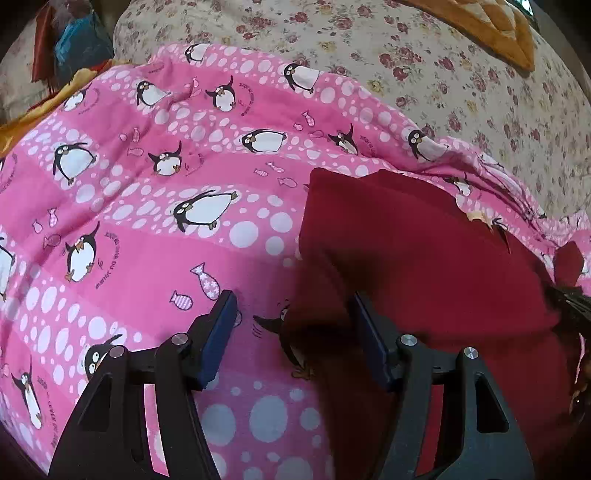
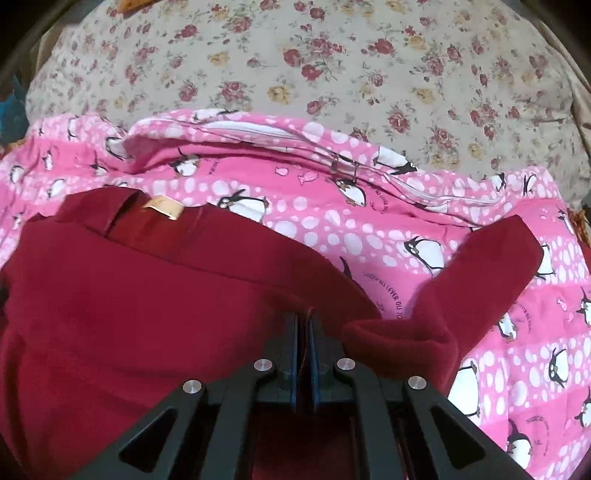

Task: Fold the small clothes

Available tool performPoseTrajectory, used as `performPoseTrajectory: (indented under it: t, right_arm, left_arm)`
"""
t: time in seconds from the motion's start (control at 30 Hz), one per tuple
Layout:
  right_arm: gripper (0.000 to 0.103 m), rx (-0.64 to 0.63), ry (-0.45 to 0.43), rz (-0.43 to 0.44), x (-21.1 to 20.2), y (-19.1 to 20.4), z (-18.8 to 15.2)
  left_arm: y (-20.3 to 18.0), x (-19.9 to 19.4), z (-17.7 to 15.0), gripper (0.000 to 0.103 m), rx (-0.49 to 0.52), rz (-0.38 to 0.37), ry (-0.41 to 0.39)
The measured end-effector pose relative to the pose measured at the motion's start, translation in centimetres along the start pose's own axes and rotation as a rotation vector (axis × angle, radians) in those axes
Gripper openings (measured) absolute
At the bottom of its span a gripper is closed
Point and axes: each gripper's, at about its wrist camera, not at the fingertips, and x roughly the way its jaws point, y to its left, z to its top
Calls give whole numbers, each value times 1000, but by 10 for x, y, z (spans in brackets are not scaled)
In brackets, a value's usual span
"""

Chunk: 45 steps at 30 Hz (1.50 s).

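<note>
A dark red garment (image 1: 424, 258) lies on a pink penguin-print blanket (image 1: 147, 184). In the left wrist view my left gripper (image 1: 291, 314) is open and empty, its jaws wide apart over the garment's left edge. In the right wrist view the red garment (image 2: 129, 295) fills the lower left, with a tan neck label (image 2: 162, 207) at its far edge and a sleeve (image 2: 487, 266) sticking out to the right. My right gripper (image 2: 303, 325) is shut on a fold of the red fabric near the shoulder.
The pink blanket (image 2: 369, 221) has a zip along its far edge. It lies on a beige floral bedsheet (image 2: 332, 74). An orange cushion (image 1: 491, 26) lies far right, and red and blue items (image 1: 74, 40) lie far left.
</note>
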Motion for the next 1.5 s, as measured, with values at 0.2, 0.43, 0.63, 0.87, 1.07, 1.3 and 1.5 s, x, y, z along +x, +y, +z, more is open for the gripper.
performPoseTrajectory:
  t: [0.2,0.43,0.63,0.87,1.07,1.3,1.5]
  right_arm:
    - [25,75,6,95,-27,-7,-6]
    - [47,77,-65,183,-64,6,-22]
    - [48,121,-17,156,-33,6,-32]
    - [48,152,-6,207,-54,-7,-46]
    - [49,212,-41,277,-82,-41,-69]
    - [50,342,-38,157,-85,-112,-77]
    - [50,443,-61,149,-58,-143,-56]
  left_arm:
    - [3,-5,-2,64,-24,-8,-13]
    - [-15,-22,-12,64,45,26,-63]
    - [-32,-38,-16,64,100,35,-121]
    - [-41,-41,-14,64,123,10,-137]
    - [-42,-15,-9,69,121,-12,-54]
    - [-42,-3,-10,69,100,-24,-20]
    - [-40,-2,-9,69,86,-42,-17]
